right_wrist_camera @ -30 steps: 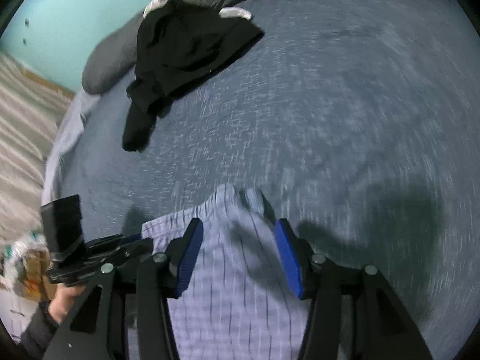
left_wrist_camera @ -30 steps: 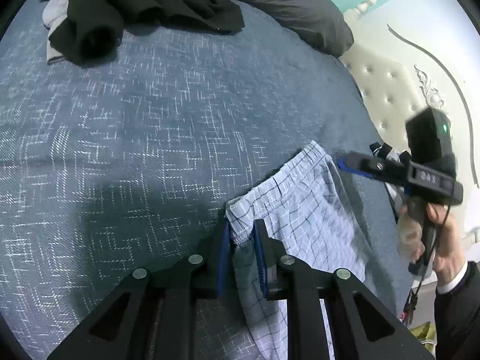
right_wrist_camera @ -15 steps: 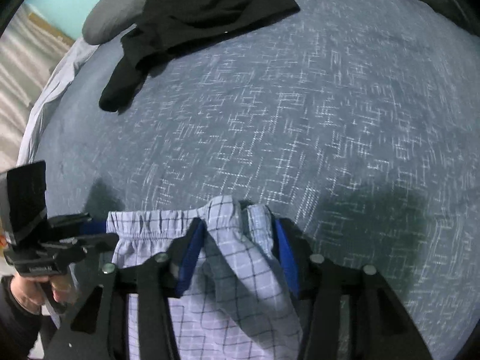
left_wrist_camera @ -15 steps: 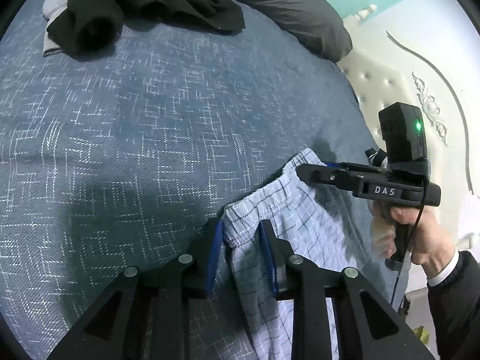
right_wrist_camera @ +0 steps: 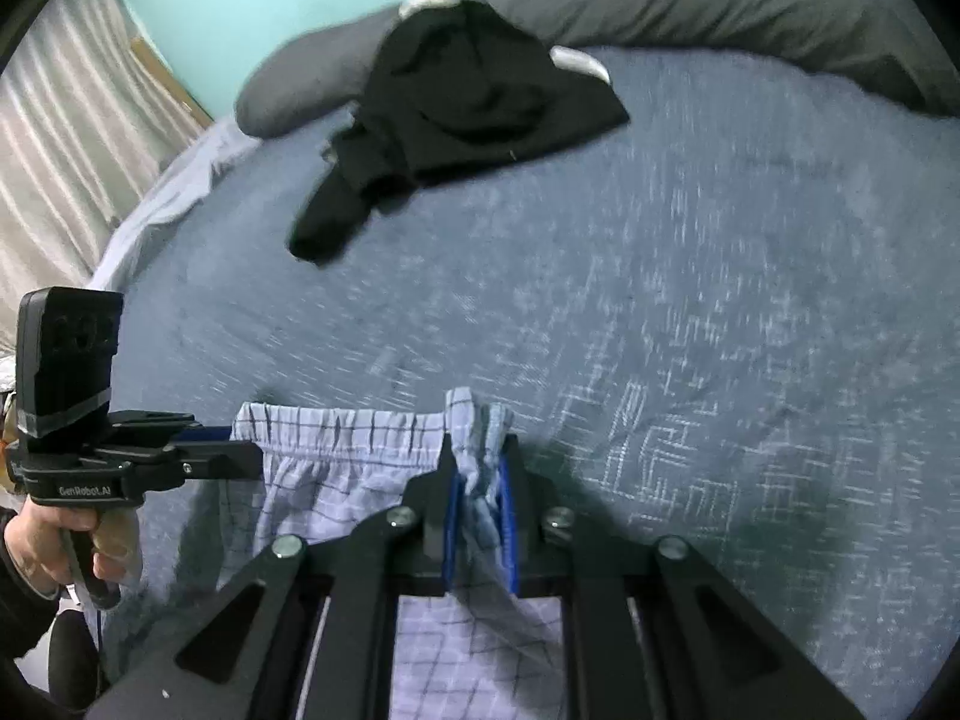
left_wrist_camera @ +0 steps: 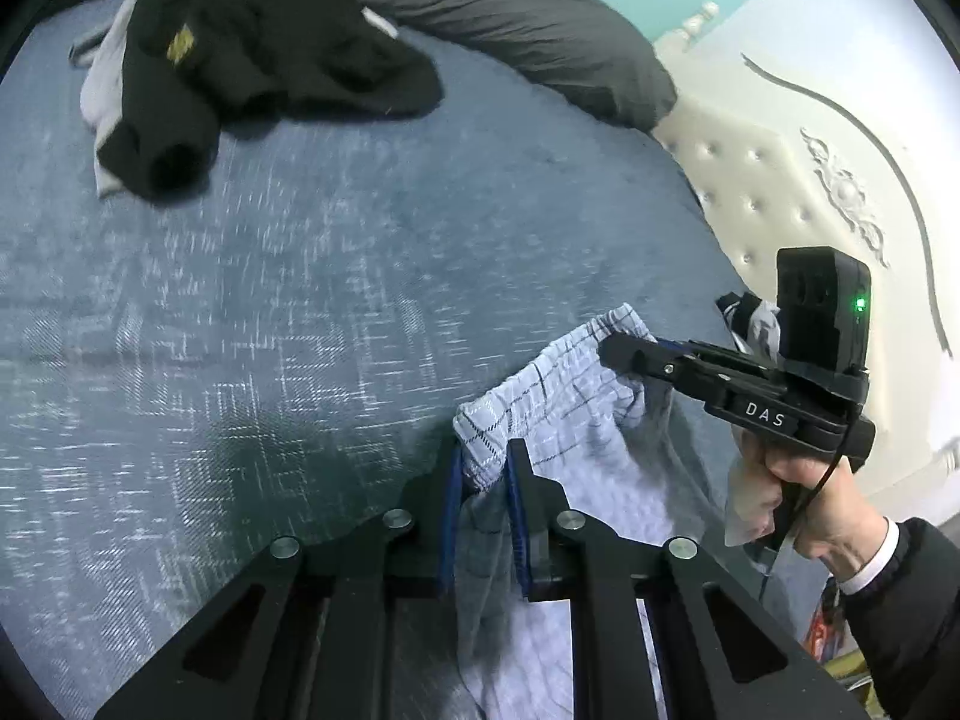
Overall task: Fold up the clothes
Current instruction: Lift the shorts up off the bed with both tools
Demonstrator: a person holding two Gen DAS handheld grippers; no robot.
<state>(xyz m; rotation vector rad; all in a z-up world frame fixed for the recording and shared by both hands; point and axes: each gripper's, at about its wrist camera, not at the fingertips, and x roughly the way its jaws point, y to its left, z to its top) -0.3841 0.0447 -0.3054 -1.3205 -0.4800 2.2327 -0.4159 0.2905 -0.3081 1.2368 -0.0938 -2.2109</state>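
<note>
Left wrist view: the blue bed [left_wrist_camera: 312, 276] spreads out, a black garment [left_wrist_camera: 264, 42] heaped at its far side. At the near edge the checked shorts [left_wrist_camera: 570, 384] now hang lifted by the waistband instead of lying slack. The right gripper [right_wrist_camera: 478, 480], wide open a second ago, is closing on one bunched waistband corner; the left gripper [left_wrist_camera: 485, 483], closing too, pinches the other. Both corners look secured, so spreading flat for folding seems next.
</note>
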